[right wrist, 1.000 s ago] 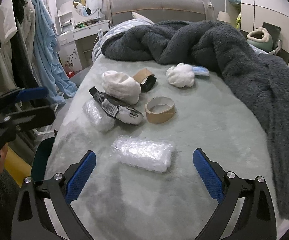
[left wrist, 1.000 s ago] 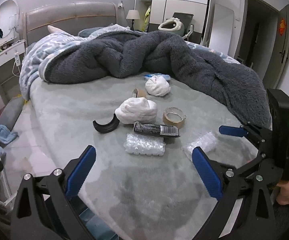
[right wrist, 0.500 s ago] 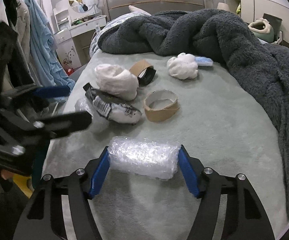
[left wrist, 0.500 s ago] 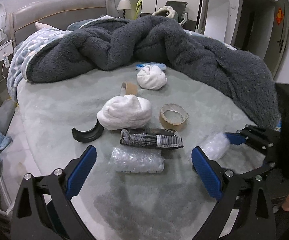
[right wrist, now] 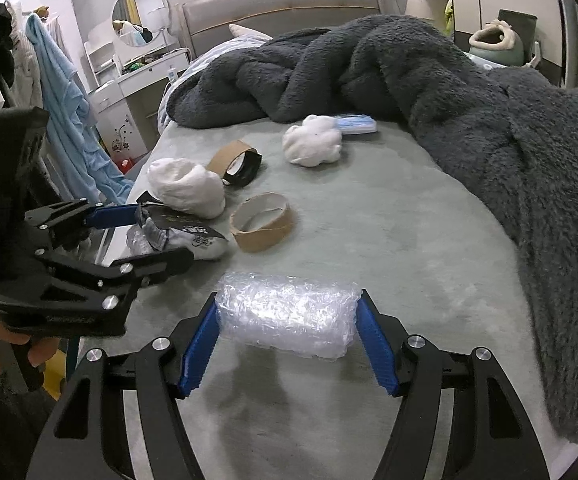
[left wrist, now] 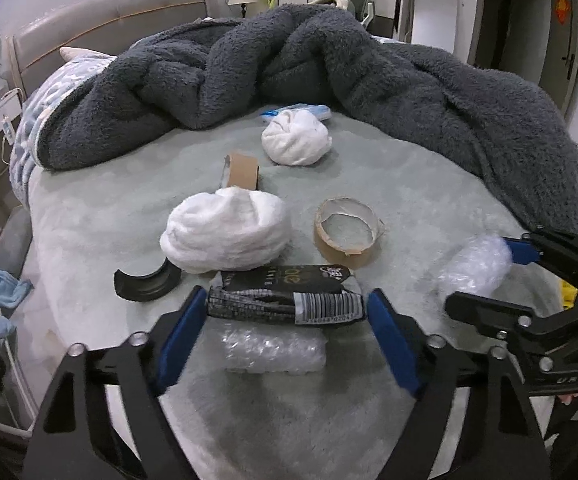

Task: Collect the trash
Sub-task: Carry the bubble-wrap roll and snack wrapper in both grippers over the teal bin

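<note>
Trash lies on a grey-green bed. My left gripper is shut on a black-and-white wrapper, pads on both its ends; a bubble-wrap roll lies just under it. My right gripper is shut on another bubble-wrap roll, which also shows in the left wrist view. Two white wads, two cardboard tape cores and a black curved piece lie beyond.
A dark grey fleece blanket is heaped across the back and right of the bed. A small blue-white packet lies by the far wad. A dresser with a mirror and hanging clothes stand left of the bed.
Both grippers moved forward and closed: the right on the near bubble-wrap roll half a second ago, the left now on the black wrapper.
</note>
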Demonstrator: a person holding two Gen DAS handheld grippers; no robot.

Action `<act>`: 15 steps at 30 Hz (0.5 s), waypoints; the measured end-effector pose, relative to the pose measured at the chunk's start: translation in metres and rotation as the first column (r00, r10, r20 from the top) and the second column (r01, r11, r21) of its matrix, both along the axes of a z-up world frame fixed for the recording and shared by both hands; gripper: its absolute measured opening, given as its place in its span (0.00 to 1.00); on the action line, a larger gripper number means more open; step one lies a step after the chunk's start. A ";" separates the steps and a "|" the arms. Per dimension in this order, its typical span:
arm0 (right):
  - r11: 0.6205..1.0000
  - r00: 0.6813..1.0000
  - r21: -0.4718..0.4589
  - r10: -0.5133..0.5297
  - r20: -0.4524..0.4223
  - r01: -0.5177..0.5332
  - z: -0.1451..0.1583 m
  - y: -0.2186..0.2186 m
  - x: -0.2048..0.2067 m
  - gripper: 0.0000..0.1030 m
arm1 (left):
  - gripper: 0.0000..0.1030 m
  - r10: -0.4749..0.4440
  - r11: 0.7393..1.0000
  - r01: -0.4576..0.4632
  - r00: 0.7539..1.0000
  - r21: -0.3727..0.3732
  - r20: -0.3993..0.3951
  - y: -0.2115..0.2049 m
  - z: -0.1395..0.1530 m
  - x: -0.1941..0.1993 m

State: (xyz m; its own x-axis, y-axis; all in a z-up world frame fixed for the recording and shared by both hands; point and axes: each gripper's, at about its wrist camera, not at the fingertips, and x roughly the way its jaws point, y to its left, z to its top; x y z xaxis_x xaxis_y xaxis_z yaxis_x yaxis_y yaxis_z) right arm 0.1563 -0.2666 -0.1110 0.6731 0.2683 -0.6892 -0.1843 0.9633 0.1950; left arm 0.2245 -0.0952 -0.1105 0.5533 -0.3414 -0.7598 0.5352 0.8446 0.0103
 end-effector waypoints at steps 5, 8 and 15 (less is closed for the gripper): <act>1.000 1.000 0.005 0.000 -0.004 0.000 0.001 -0.005 -0.001 0.65 | 0.72 0.025 1.000 -0.025 1.000 -0.008 -0.013 0.002 0.004 0.003; 1.000 1.000 0.018 0.000 -0.006 0.000 0.002 -0.006 -0.001 0.65 | 0.72 0.025 0.999 -0.026 1.000 -0.034 -0.016 0.005 0.010 0.000; 0.999 1.000 0.047 0.015 0.003 -0.015 0.009 0.000 -0.001 0.65 | 0.72 0.046 0.995 -0.044 0.999 -0.084 0.020 0.012 0.031 -0.017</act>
State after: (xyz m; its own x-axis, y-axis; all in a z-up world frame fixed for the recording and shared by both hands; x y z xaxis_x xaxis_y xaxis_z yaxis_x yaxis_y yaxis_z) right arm 0.1554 -0.2663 -0.1019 0.6704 0.3101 -0.6741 -0.1988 0.9503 0.2395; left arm 0.2074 -0.0833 -0.0795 0.5860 -0.3776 -0.7170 0.4972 0.8662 -0.0498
